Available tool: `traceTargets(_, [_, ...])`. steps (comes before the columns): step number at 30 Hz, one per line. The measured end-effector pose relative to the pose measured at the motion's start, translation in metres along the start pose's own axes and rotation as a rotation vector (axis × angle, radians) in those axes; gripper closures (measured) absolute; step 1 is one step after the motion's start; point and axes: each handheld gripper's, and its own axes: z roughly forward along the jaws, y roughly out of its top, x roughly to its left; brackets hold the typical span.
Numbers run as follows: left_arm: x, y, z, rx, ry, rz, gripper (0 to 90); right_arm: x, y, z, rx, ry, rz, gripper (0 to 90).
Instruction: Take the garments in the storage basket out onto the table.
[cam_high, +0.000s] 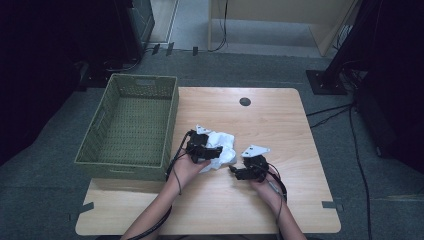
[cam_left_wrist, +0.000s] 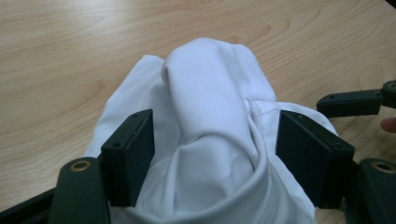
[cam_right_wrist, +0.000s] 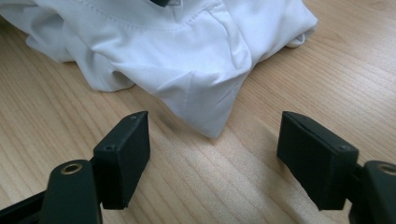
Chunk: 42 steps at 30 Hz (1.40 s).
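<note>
The white cloth (cam_left_wrist: 210, 121) is straddled, ungripped, by the left gripper's (cam_left_wrist: 215, 154) spread jaws, while the right gripper (cam_right_wrist: 212, 154) is held open before its corner, seemingly for pinching.

The high view looks forward and down from above the near edge of the desk (cam_high: 280, 120), taking in its whole top. Each gripper view sits low and close, looking along its own jaws. All three share the white cloth (cam_high: 222, 145) (cam_left_wrist: 210, 116) (cam_right_wrist: 187, 51) near the desk's middle.
</note>
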Motion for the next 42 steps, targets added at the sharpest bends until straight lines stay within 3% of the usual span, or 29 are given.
traceTargets(4, [-0.002,0.001,-0.005,-0.010,0.010,0.017,28.8,0.000,0.002,-0.003,-0.016,-0.001,0.002,32.0])
traceTargets(13, [-0.002,-0.003,-0.016,-0.016,0.007,0.012,28.9,0.002,0.006,-0.007,-0.036,0.006,0.014,34.7])
traceTargets(21, [-0.006,-0.012,-0.026,-0.052,0.001,0.012,28.9,0.003,0.011,-0.007,-0.061,0.020,0.041,37.7])
traceTargets(29, [-0.007,-0.020,-0.028,-0.057,0.017,0.024,28.9,0.004,0.013,-0.004,-0.066,0.022,0.054,46.2])
traceTargets(34, [-0.008,-0.027,-0.035,-0.080,0.028,0.047,28.9,0.005,0.012,-0.001,-0.053,0.018,0.074,57.5])
traceTargets(36, [-0.009,-0.028,-0.037,-0.087,0.025,0.043,28.9,0.005,0.013,0.000,-0.050,0.008,0.069,64.4])
traceTargets(39, [-0.008,-0.029,-0.038,-0.092,0.019,0.041,28.9,0.005,0.013,0.001,-0.030,0.022,0.101,79.9])
traceTargets(42, [-0.007,-0.030,-0.037,-0.096,0.020,0.038,28.9,0.003,0.014,0.001,-0.019,0.020,0.116,84.8])
